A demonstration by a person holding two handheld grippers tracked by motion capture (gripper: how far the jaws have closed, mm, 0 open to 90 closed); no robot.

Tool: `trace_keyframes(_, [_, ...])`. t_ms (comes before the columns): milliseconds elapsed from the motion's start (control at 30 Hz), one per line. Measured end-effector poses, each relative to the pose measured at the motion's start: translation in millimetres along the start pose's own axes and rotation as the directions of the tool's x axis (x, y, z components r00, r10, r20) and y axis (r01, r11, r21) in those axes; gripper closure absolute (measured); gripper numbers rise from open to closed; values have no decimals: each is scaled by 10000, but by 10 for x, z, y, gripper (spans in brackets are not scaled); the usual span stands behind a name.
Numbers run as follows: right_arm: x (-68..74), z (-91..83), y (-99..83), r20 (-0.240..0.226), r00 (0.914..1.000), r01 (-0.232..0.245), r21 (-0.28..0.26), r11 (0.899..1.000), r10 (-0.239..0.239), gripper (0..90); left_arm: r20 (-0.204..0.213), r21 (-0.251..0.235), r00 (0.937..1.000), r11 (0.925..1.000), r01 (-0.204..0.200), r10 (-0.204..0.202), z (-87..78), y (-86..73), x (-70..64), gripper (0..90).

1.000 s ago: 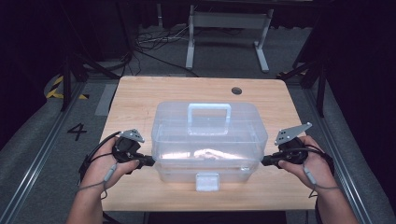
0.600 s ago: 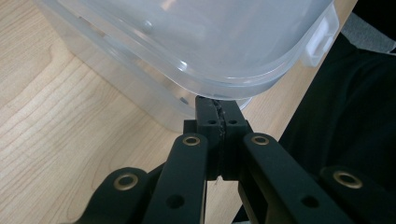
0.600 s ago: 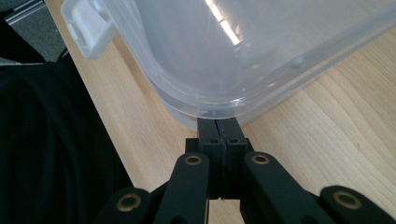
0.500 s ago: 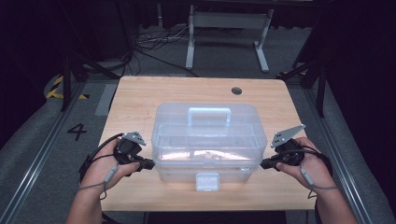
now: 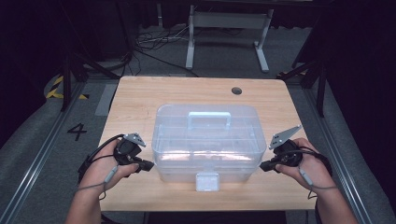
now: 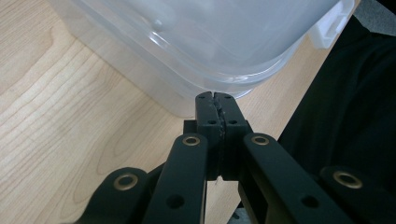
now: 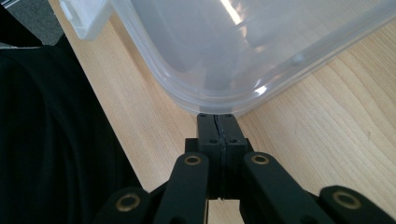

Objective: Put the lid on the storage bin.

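Clear plastic storage box with a handled lid sits toward the desk's near edge — between both tools, left tool and right tool, each closed on nothing, tips at its near corners.

You have one clear plastic storage box in front of you, with one handle on its lid and one white latch at its near edge. It stands on one wooden table, which has one round dark hole near its far edge. You hold two grippers, a left gripper and a right gripper, one in each hand.
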State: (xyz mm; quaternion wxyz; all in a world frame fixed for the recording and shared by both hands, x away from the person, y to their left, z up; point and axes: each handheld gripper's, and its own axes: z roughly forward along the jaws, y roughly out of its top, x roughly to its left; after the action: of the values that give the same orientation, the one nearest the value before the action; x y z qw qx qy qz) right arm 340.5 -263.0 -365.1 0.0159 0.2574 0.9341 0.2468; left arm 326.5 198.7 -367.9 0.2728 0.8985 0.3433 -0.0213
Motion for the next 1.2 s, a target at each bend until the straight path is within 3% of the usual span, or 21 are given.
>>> trace_keyframes(100, [0,6,-11,24,10000,-31,221,9998,31,900,69,-81,9999,9999,74,-74,-8,-12,13,900])
trace_keyframes(400, [-19,-79,-44,-118,9998,-170,-190,9997,167,900,257,-587,9996,9982,101,-86,-65,-28,25,898])
trace_keyframes(600, [-30,-180,-68,-109,9997,-230,-585,9980,224,900,289,-1341,9992,9905,315,-279,-191,-50,51,898])
trace_keyframes(667, [-32,-223,-73,-107,9998,-199,-777,9968,191,900,248,-1700,9992,9848,354,-316,-242,-61,57,898])
trace_keyframes(733, [-39,-271,-74,-115,9998,-176,-1055,9943,165,900,239,-2162,9991,9756,381,-337,-304,-78,56,899])
trace_keyframes(900, [-52,-381,-57,-118,9999,-111,-1617,9868,93,900,9,-3409,9972,9374,705,-746,-427,-132,76,899])
trace_keyframes(933, [-52,-381,-57,-118,9999,-111,-1617,9868,93,900,9,-3409,9972,9374,705,-746,-427,-132,76,900])
trace_keyframes(967, [-61,-405,-52,-86,9999,-106,-1730,9849,93,900,-93,-3582,9965,9307,748,-837,-436,-136,80,900])
trace_keyframes(1067, [-122,-493,-49,124,9996,-221,-2299,9730,256,900,-566,-4374,9919,8959,779,-1139,-469,-136,109,899])
trace_keyframes(1100, [-148,-511,-46,211,9992,-260,-2574,9660,325,900,-709,-4510,9897,8890,790,-1240,-474,-131,117,899])
trace_keyframes(1133, [-148,-511,-46,211,9992,-260,-2574,9660,325,900,-709,-4510,9897,8890,790,-1240,-474,-131,117,899])
trace_keyframes(1200, [-216,-520,-29,443,9977,-354,-3110,9498,517,900,-1099,-4788,9836,8748,737,-1430,-473,-113,139,899])
